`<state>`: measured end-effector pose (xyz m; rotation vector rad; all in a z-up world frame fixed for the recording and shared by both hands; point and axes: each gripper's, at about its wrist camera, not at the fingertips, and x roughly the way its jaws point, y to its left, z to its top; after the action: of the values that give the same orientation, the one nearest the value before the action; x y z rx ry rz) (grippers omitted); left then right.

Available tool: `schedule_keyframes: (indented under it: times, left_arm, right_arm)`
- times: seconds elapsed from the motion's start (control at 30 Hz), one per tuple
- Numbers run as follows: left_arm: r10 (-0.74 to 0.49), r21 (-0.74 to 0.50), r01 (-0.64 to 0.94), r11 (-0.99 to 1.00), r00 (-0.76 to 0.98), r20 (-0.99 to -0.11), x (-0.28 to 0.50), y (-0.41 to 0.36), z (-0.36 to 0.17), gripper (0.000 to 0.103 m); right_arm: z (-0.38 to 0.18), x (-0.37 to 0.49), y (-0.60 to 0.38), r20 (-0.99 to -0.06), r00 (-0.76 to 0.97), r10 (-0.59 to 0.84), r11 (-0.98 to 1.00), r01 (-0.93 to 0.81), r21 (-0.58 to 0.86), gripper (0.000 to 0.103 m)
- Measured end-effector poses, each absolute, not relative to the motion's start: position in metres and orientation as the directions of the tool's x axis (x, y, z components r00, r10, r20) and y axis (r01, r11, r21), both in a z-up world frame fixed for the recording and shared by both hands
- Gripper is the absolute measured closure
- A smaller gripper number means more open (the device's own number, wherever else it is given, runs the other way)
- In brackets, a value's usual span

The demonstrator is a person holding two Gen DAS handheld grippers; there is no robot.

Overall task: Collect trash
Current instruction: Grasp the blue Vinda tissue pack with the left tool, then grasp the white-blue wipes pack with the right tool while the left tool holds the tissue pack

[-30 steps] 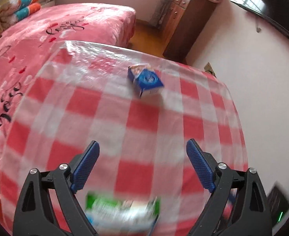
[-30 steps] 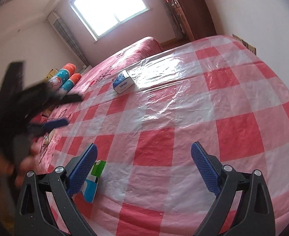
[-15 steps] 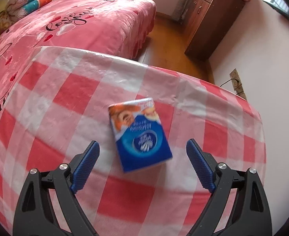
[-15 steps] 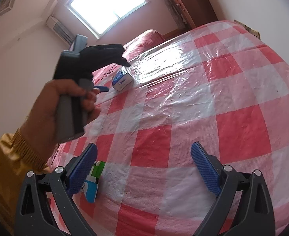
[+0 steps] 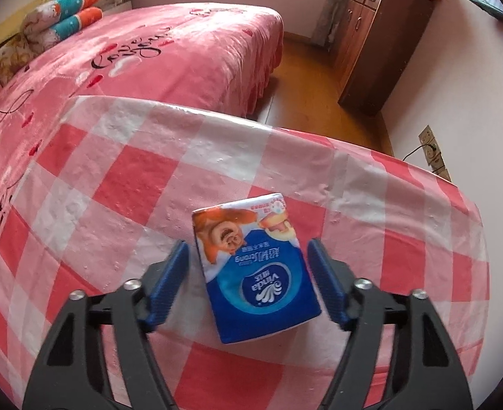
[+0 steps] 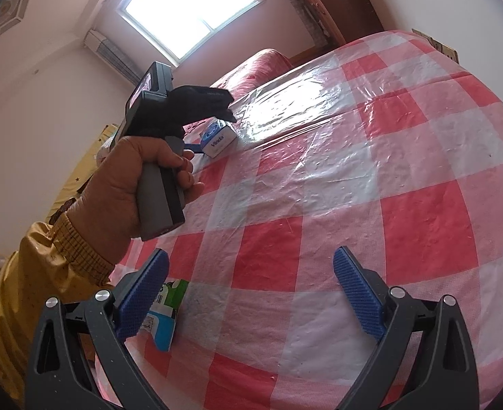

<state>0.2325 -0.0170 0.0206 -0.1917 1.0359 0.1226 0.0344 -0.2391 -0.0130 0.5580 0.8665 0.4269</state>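
red-and-white checked plastic cloth [image 5: 142, 184] covers the table, and the blue tissue pack [image 5: 256, 271] lies flat on it toward the far side, near the table edge by the pink bed [image 5: 169, 54]. the left gripper [image 5: 248, 285] points steeply down over the pack, which sits between its blue pads; its jaws have just been closing, yet a sliver of cloth shows on each side, so the pads do not press it. in the right wrist view a hand [image 6: 138, 184] in a yellow sleeve holds that tool. the right gripper [image 6: 251, 294] hangs wide open above the near cloth, a green-and-blue carton [image 6: 167, 311] lying just beside its left pad
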Motion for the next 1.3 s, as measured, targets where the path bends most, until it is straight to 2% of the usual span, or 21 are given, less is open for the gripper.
schedule_keyframes:
  times: [0.07,0.2,0.63,0.93,1.1,1.3]
  left_arm:
    - [0.001,-0.110,-0.188,0.976,0.513,-0.859,0.228,-0.015,0.021,0.044]
    - [-0.025,-0.127,-0.167,0.978,0.509,-0.860,0.218,-0.010,0.022,0.049]
    - [-0.101,-0.171,-0.096,0.981,0.498,-0.861,0.144,0.015,0.021,0.049]
    - [-0.134,-0.223,-0.108,0.969,0.529,-0.838,0.098,0.042,0.034,0.049]
    - [-0.149,-0.248,-0.107,0.963,0.555,-0.819,0.079,0.061,0.045,0.049]
    - [-0.143,-0.237,-0.086,0.968,0.589,-0.795,0.041,0.091,0.056,0.049]
  right_arm:
    - [-0.013,0.034,-0.239,-0.590,0.579,0.563,0.778,-0.129,0.615,0.007]
    - [-0.013,0.033,-0.239,-0.589,0.577,0.566,0.776,-0.133,0.616,0.007]
    - [-0.016,0.035,-0.244,-0.573,0.559,0.599,0.754,-0.153,0.639,0.007]
    - [-0.017,0.033,-0.219,-0.578,0.454,0.678,0.724,-0.279,0.631,0.007]
    - [-0.014,0.031,-0.203,-0.595,0.421,0.685,0.726,-0.330,0.603,0.007]
    - [-0.011,0.023,-0.169,-0.652,0.401,0.643,0.763,-0.407,0.502,0.007]
